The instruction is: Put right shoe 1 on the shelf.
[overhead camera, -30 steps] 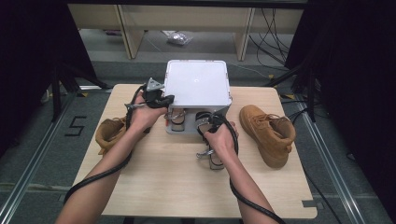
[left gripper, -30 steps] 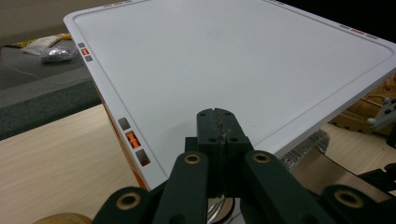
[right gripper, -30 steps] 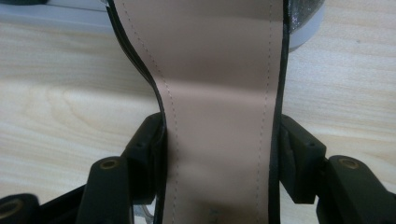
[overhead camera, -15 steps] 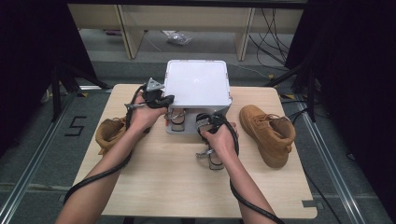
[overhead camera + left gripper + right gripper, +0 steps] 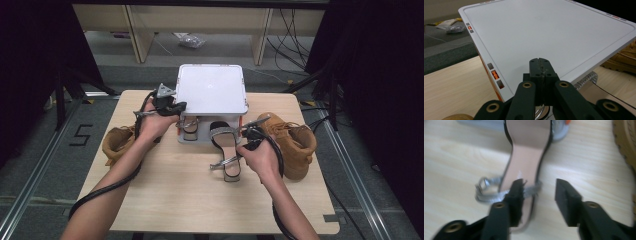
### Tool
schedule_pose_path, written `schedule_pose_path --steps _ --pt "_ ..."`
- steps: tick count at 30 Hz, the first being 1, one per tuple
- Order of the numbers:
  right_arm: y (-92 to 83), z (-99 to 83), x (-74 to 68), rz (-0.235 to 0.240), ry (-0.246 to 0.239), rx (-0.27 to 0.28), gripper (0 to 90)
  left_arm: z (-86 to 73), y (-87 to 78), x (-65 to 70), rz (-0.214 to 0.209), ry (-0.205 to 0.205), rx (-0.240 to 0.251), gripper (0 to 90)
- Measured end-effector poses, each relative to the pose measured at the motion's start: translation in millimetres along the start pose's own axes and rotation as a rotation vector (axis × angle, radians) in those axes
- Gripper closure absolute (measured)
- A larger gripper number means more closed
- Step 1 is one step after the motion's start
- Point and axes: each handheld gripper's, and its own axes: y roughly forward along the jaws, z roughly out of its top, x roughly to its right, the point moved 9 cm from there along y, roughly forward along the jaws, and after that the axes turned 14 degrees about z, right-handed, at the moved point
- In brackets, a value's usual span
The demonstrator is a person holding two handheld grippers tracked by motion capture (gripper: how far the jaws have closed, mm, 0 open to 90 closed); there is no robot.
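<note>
High view: the left hand-held gripper (image 5: 181, 107) rests at the left edge of a white box (image 5: 212, 90) that stands at the counter's (image 5: 165, 200) far edge, middle. Its jaws are fully closed with nothing between them, tips over the lid's near corner in the left gripper view. A sandal (image 5: 226, 150) lies in front of the box, toe under its raised base, heel toward the near edge. The right hand-held gripper (image 5: 239, 156) sits just beside the heel. Its jaws have just been closing and stand half apart; in the right gripper view one jaw overlaps the silver ankle strap (image 5: 499, 192), the other hangs clear. One boot (image 5: 292, 142) stands at the right edge, another (image 5: 117, 142) at the left.
</note>
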Motion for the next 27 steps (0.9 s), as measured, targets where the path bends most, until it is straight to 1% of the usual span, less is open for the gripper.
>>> schedule_pose_path --steps 1,2,4,6,7,9,11,12,13,14,15,17,18,19,20,21,22,23,24,25,27 --pt "-1.8 -4.2 2.0 -0.002 -0.002 -0.007 68.2 0.0 0.0 0.0 0.001 0.0 0.0 89.1" --pt "-3.4 -10.1 5.2 -0.007 -0.018 -0.024 72.0 -0.1 -0.1 0.0 0.001 -0.001 0.0 89.1" --pt "-2.3 -19.3 6.1 -0.001 -0.024 -0.052 75.4 -0.2 -0.2 -0.3 0.0 -0.002 0.001 89.2" --pt "1.2 -30.3 8.9 0.004 -0.081 -0.094 80.2 -0.3 -0.3 -0.5 -0.001 -0.004 0.002 89.2" --pt "4.9 -33.6 11.6 0.002 -0.124 -0.096 82.4 -0.3 -0.3 -0.5 -0.001 -0.004 0.003 89.2" --pt "9.6 -43.3 15.5 -0.009 -0.142 -0.129 85.2 -0.3 -0.2 -0.3 0.0 -0.005 0.003 89.1" --pt "13.0 -51.3 15.7 -0.005 -0.154 -0.153 87.9 -0.2 -0.3 -0.4 0.002 -0.003 0.001 89.1" --pt "15.0 -56.6 11.7 0.022 -0.151 -0.16 88.0 -0.3 -0.3 -0.4 0.001 -0.004 0.0 89.2" --pt "16.2 -59.0 9.9 0.029 -0.141 -0.167 88.6 -0.2 -0.2 -0.4 0.001 -0.004 0.0 89.2" --pt "18.4 -62.6 8.5 0.039 -0.142 -0.174 89.0 -0.2 -0.3 -0.3 0.002 -0.001 0.0 89.2" --pt "19.6 -65.7 10.8 0.015 -0.153 -0.187 89.1 -0.2 -0.3 -0.3 0.002 -0.001 0.0 89.2" --pt "22.1 -70.8 4.7 0.037 -0.159 -0.195 89.1 -0.2 -0.2 -0.3 0.002 -0.002 0.0 89.2" --pt "22.6 -72.9 2.2 0.042 -0.171 -0.205 89.1 -0.2 -0.3 -0.3 0.002 -0.003 0.0 89.2" --pt "23.9 -74.4 -1.6 0.06 -0.181 -0.208 89.1 -0.2 -0.3 -0.3 0.001 -0.004 0.0 89.2" --pt "25.9 -76.8 -5.3 0.065 -0.18 -0.214 89.0 -0.2 -0.2 -0.3 0.001 -0.004 0.0 89.1" --pt "26.9 -76.8 -7.2 0.066 -0.178 -0.213 88.9 -0.2 -0.2 -0.3 0.001 -0.004 -0.001 89.1" --pt "28.9 -76.0 -7.7 0.064 -0.19 -0.208 88.8 -0.2 -0.2 -0.3 0.002 -0.004 0.0 89.2" --pt "31.0 -75.8 -7.5 0.061 -0.188 -0.207 88.5 -0.2 -0.2 -0.3 0.001 -0.004 -0.001 89.2" --pt "34.2 -75.4 -8.3 0.069 -0.18 -0.206 88.4 -0.2 -0.3 -0.3 0.001 -0.002 0.0 89.1" --pt "35.9 -74.9 -6.8 0.056 -0.184 -0.206 88.3 -0.2 -0.3 -0.3 0.001 -0.003 0.0 89.2" --pt "40.7 -74.3 -7.7 0.067 -0.185 -0.202 88.3 -0.2 -0.2 -0.4 0.0 -0.003 0.001 89.2"
